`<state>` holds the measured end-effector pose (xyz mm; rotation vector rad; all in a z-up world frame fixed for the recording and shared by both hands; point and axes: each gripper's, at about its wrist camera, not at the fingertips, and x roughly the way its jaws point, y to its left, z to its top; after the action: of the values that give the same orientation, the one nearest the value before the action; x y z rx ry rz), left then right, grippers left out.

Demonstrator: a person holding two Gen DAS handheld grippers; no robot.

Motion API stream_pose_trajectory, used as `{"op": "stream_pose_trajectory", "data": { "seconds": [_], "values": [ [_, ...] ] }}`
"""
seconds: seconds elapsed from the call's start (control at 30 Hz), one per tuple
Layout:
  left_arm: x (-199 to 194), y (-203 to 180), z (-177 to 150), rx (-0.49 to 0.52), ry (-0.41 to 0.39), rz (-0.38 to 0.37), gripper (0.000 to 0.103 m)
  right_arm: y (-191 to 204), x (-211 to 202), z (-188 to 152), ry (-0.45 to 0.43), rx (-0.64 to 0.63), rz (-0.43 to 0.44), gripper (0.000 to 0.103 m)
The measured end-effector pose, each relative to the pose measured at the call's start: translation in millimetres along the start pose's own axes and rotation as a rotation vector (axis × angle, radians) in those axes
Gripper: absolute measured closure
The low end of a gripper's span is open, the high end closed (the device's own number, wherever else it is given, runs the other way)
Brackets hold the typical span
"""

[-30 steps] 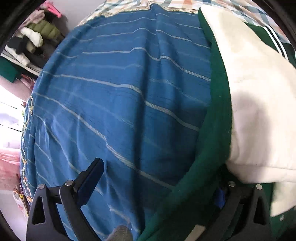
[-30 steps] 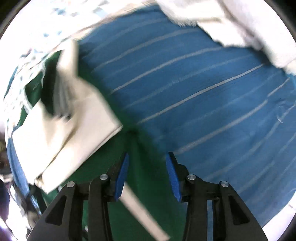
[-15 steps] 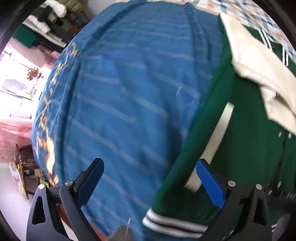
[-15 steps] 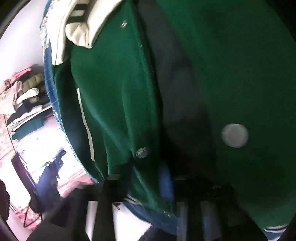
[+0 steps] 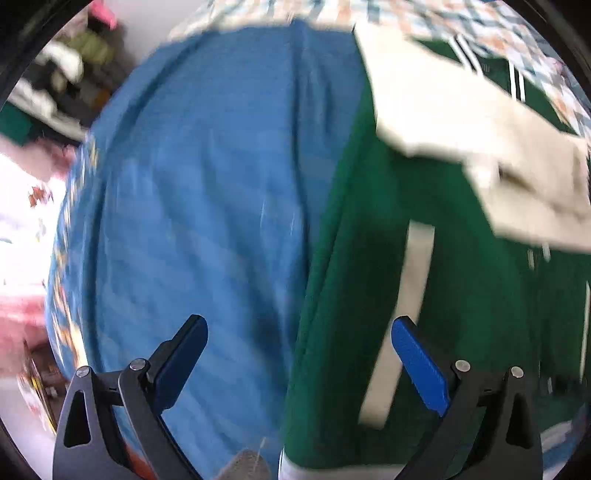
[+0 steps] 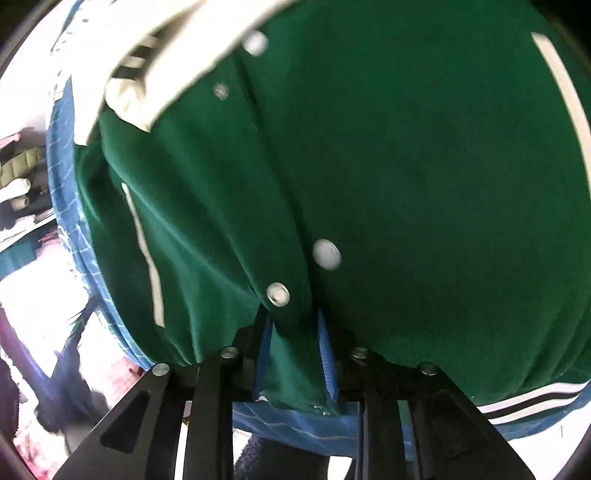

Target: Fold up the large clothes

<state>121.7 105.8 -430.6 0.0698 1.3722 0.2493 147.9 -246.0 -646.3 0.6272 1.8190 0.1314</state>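
Observation:
A green varsity jacket (image 5: pixel 461 277) with cream sleeves (image 5: pixel 461 122) lies spread on a blue striped bedspread (image 5: pixel 203 221). My left gripper (image 5: pixel 297 347) hangs open above the jacket's left edge, one finger over the bedspread and one over the green cloth, holding nothing. In the right wrist view the jacket (image 6: pixel 424 184) fills the frame. My right gripper (image 6: pixel 293 354) has the front hem between its blue pads, just below a metal snap (image 6: pixel 278 294). Its jaws are opening, with the cloth still bunched between them. Folds fan out from that spot.
A plaid cloth (image 5: pixel 369 11) lies at the bed's far end. Piled clothes on a rack (image 5: pixel 62 62) stand beyond the bed's left side. The bed's edge (image 5: pixel 62 277) drops to a bright floor on the left. The striped waistband (image 6: pixel 528 402) lies near the bed's front edge.
The left gripper has drawn back and up, its right pad now free of the jacket. The right gripper swung from over the bedspread to the jacket's front hem and took it between its pads.

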Motion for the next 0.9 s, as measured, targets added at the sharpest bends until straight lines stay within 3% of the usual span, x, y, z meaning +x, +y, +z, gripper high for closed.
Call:
{"op": "stream_pose_trajectory", "data": {
  "seconds": [0.1,0.17,0.23,0.33,0.4,0.5,0.6,0.63,0.67,0.77,0.87,0.9],
  "values": [
    [22,-39,57,0.120,-0.115,0.112,0.000,7,-16,5,-0.075,0.006,-0.004,0.071],
    [49,-60,84,0.205,-0.121,0.211,0.000,11,-23,10,-0.108,0.008,-0.006,0.071],
    [80,-60,106,0.229,-0.107,0.290,0.000,7,-30,14,-0.117,0.010,-0.001,0.071],
    [111,-17,122,0.104,-0.013,0.169,0.000,10,-38,21,-0.114,-0.011,0.034,0.071],
    [115,3,119,0.039,0.011,0.092,0.000,12,-35,20,-0.110,-0.021,0.040,0.071],
    [108,14,108,0.034,0.016,0.086,0.000,-8,-22,30,-0.063,0.000,0.096,0.071],
    [92,20,94,0.030,0.020,0.086,0.000,-28,19,36,0.035,0.031,0.161,0.072],
    [79,25,85,0.026,0.021,0.073,0.000,-25,29,34,0.029,0.038,0.167,0.098],
    [72,29,77,0.024,0.024,0.067,0.000,-23,25,32,-0.004,0.023,0.100,0.103],
    [37,34,40,0.018,0.034,0.051,0.000,-26,5,22,-0.101,-0.013,-0.053,0.103],
    [24,37,6,0.024,0.082,0.060,0.000,-43,-7,2,-0.043,0.030,0.012,0.101],
    [22,36,-13,0.037,0.097,0.081,0.000,-47,-10,-7,-0.037,0.042,0.011,0.092]
  ]
}}
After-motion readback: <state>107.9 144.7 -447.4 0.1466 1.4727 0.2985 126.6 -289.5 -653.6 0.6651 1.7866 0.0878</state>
